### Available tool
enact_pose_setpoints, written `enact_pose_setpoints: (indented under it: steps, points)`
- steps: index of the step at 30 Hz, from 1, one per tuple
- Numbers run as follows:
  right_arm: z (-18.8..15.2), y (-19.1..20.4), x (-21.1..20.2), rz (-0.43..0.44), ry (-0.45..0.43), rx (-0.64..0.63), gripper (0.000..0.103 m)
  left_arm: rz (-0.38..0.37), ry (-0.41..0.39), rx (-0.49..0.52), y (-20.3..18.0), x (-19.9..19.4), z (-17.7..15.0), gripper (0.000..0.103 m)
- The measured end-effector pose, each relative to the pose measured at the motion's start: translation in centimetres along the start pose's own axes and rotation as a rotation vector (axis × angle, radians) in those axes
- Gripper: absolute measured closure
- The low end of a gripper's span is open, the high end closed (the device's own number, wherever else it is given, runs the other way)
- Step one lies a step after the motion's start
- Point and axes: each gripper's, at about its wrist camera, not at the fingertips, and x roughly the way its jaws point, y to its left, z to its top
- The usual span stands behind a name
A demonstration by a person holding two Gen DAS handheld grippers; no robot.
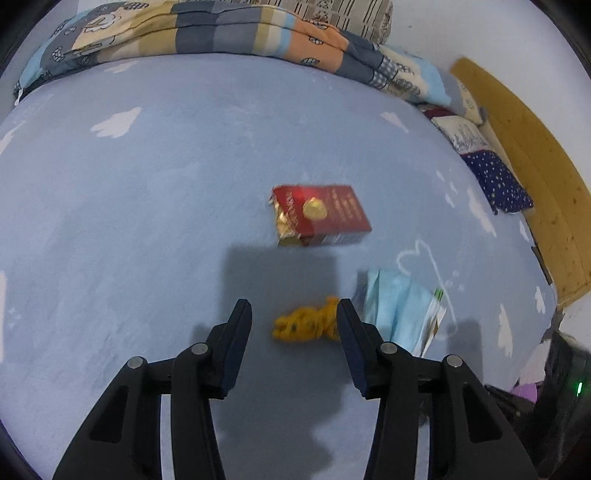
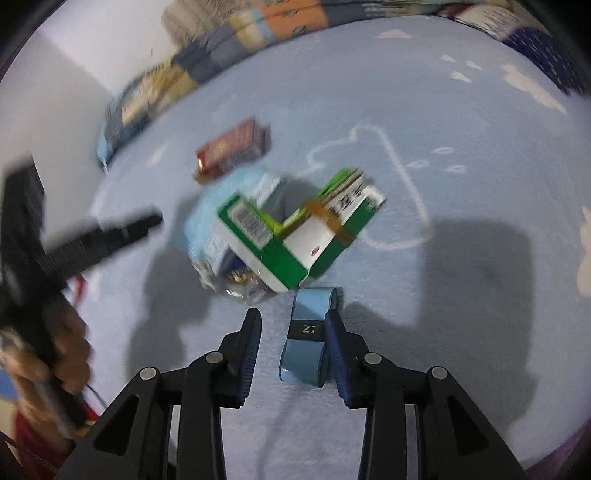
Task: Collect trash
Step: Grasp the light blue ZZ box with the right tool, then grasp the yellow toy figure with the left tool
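Note:
In the left wrist view my left gripper [image 1: 293, 306] stands open over a light blue bed sheet [image 1: 147, 221]. A crumpled yellow wrapper [image 1: 306, 325] lies on the sheet between its fingers, close to the right one, with no pad pressing it. A red cigarette box [image 1: 321, 214] lies farther ahead, and a pale blue packet [image 1: 399, 310] lies to the right. My right gripper [image 2: 292, 314] is open too. A blue band with a black label [image 2: 306, 343] rests between its fingers against the right finger [image 2: 334, 343]. Just ahead lie a green and white carton [image 2: 295, 236] and the red box [image 2: 232, 147].
A folded patterned quilt [image 1: 221, 33] and pillows [image 1: 495, 181] line the far side of the bed, with a wooden headboard [image 1: 535, 177] at the right. In the right wrist view, a person's hand [image 2: 55, 350] holds the left gripper [image 2: 92, 236] at the left.

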Motion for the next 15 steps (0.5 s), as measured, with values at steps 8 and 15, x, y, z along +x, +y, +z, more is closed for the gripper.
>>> enact_pose_setpoints:
  steps: [8,15]
  points:
    - [0.2,-2.6,-1.4,-0.071,-0.015,0.035,0.1,-0.021,0.061,0.03,-1.5,3.9,0.1,0.056]
    - [0.6,-4.6,-2.6,-0.011,-0.039,0.107,0.1,0.02,0.122,0.151,-2.4,3.0,-2.0,0.056]
